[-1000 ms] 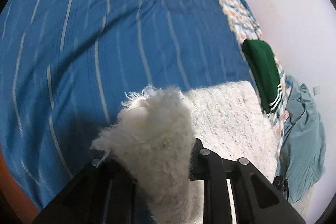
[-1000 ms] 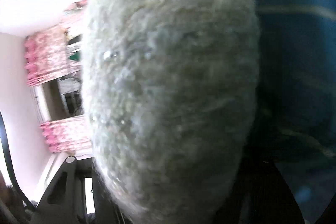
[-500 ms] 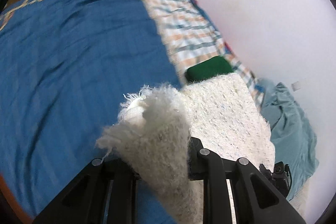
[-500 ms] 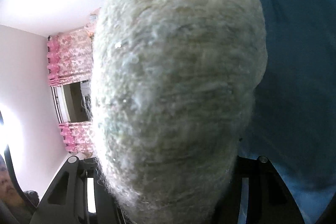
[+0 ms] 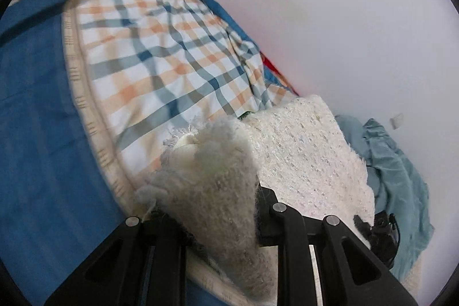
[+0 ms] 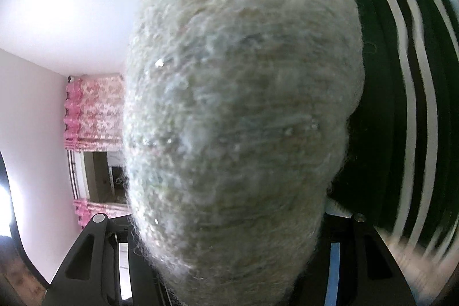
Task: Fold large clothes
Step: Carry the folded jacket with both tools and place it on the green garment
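A fluffy white knitted garment [image 5: 301, 162] is folded into a thick pad. My left gripper [image 5: 212, 208] is shut on its near corner, which bunches up between the fingers. My right gripper [image 6: 229, 234] is shut on another part of the same white garment [image 6: 241, 105], whose bulge fills most of the right wrist view and hides the fingertips. The garment hangs above a plaid sheet [image 5: 160, 56] close to a white wall.
A blue bedspread [image 5: 37, 134] covers the bed to the left. A dark green folded garment with white stripes [image 6: 407, 105] lies under the right side. A teal garment [image 5: 401, 179] is crumpled by the wall [image 5: 344, 19]. Pink curtains [image 6: 94, 111] hang far behind.
Both grippers have carried the white garment from over the blue bedspread toward the wall, over the plaid sheet and the green garment. Both grips have held.
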A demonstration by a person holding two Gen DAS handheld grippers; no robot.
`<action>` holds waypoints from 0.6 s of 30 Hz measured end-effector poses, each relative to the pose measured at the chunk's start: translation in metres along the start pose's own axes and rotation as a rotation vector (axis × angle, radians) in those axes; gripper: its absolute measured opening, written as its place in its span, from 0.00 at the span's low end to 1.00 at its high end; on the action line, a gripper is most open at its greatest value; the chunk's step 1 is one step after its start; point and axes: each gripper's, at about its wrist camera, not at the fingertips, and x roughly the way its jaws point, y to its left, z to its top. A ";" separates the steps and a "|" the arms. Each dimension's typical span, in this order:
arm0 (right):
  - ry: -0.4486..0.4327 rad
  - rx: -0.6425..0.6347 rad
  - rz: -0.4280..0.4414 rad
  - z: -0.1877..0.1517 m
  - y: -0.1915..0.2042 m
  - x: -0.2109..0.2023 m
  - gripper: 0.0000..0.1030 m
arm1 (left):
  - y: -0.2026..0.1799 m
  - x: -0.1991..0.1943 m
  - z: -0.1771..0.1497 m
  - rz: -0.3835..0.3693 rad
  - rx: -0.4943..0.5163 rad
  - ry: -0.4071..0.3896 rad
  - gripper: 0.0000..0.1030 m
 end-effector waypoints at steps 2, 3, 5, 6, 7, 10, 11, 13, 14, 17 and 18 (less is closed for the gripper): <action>0.009 0.015 -0.015 0.032 -0.016 0.007 0.56 | 0.001 0.034 0.000 0.017 0.019 0.027 0.17; 0.013 0.024 -0.026 0.047 -0.027 0.011 0.56 | 0.005 0.053 -0.004 0.039 0.043 0.049 0.17; 0.036 0.060 -0.052 0.068 -0.052 0.018 0.57 | 0.007 0.071 -0.011 0.061 0.074 0.080 0.17; 0.040 0.076 -0.071 0.074 -0.062 0.020 0.57 | 0.009 0.077 -0.017 0.067 0.091 0.091 0.19; 0.043 0.079 -0.082 0.079 -0.067 0.022 0.58 | 0.010 0.078 -0.023 0.073 0.112 0.094 0.22; 0.052 0.072 -0.113 0.084 -0.064 0.016 0.63 | 0.008 0.075 -0.025 0.090 0.132 0.105 0.23; 0.050 0.058 -0.149 0.082 -0.054 0.005 0.65 | 0.007 0.074 -0.024 0.098 0.140 0.111 0.23; 0.023 0.035 -0.271 0.095 -0.022 0.012 0.78 | -0.001 0.072 -0.022 0.134 0.178 0.124 0.25; -0.004 0.023 -0.358 0.090 -0.008 0.010 0.82 | -0.008 0.069 -0.022 0.160 0.209 0.128 0.25; -0.119 -0.096 -0.636 0.066 0.038 0.006 0.87 | -0.026 0.063 -0.022 0.266 0.305 0.116 0.40; -0.152 -0.127 -0.744 0.054 0.053 0.008 0.91 | -0.030 0.060 -0.022 0.288 0.334 0.107 0.54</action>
